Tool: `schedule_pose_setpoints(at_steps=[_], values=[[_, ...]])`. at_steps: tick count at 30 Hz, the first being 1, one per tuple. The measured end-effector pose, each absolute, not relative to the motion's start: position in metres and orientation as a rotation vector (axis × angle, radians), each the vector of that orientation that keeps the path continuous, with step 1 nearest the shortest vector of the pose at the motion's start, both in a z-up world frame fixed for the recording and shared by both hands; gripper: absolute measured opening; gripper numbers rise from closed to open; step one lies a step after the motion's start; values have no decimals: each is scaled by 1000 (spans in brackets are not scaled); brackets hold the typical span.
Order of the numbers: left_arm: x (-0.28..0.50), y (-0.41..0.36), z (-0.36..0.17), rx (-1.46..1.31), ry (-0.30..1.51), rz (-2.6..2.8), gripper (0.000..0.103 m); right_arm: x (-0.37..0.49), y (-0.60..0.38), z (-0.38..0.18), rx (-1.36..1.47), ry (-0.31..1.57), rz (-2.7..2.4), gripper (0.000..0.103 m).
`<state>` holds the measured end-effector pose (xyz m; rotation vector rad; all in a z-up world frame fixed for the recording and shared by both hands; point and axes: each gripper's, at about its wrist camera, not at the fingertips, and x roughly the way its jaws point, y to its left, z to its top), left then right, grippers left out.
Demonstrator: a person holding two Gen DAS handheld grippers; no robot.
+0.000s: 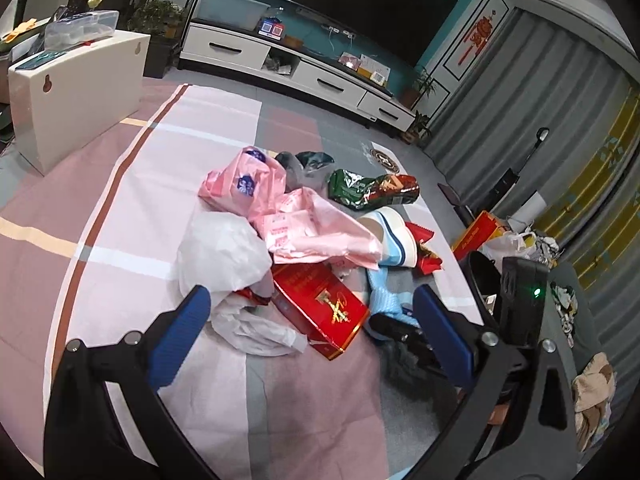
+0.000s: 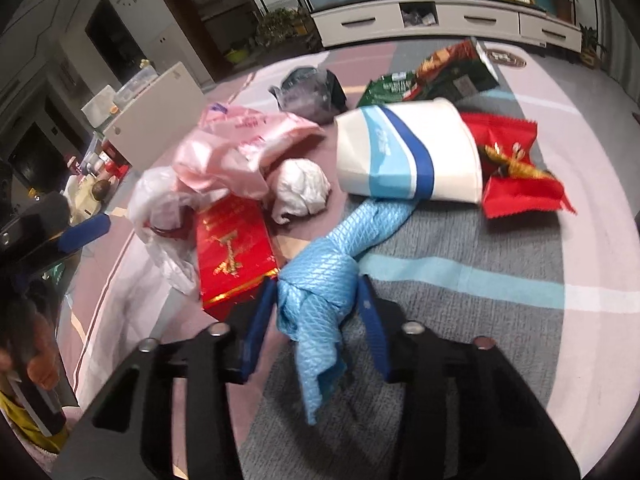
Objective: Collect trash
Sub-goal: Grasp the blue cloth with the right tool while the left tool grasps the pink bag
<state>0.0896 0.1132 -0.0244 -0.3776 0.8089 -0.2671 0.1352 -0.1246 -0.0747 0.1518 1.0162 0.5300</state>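
A heap of trash on a striped rug (image 1: 132,184) on the floor. Right gripper (image 2: 318,300) low over the rug, its two blue fingers (image 2: 374,328) on each side of a twisted blue cloth (image 2: 320,280), squeezing it at the knotted middle, loose end hanging down between the black arms. Far end of the cloth reaching up to a white paper cup (image 2: 408,152) with blue stripes, lying on its side. Just right of the cup, a red wrapper (image 2: 520,184), crinkled and open. Behind the cup, a green snack bag (image 2: 440,76) and a gray plastic bag (image 2: 308,92). Left of the cloth, a flat red box (image 2: 232,248) with gold marks, next to a white paper ball (image 2: 300,188), a white plastic bag (image 2: 160,204) and a pink plastic bag (image 2: 232,148). Left gripper (image 1: 312,320) spread wide and holding nothing, blue pads (image 1: 180,332) far apart, hanging above the red box and white bag. Further back, a white TV stand (image 1: 320,76) along the wall.
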Motion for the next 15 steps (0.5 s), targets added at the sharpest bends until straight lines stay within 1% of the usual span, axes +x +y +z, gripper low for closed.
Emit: schedule_pose_setpoints(at_steps=[1,3,5,9,12,15], values=[[90,111,-25,-365,812,-264,101,135,-124,-73,149,1013,531,31],[90,107,-26,-338,815,-261,101,132,-127,-68,158,1011,540,29],[90,103,-26,-311,812,-262,101,128,-137,-60,233,1013,579,29],[92,86,-16,-207,785,-273,101,112,-177,-27,374,895,659,29],[97,69,-6,-95,754,-288,101,108,-209,-20,449,850,643,29],[109,46,-6,69,777,-297,101,108,-225,-23,454,867,596,29]])
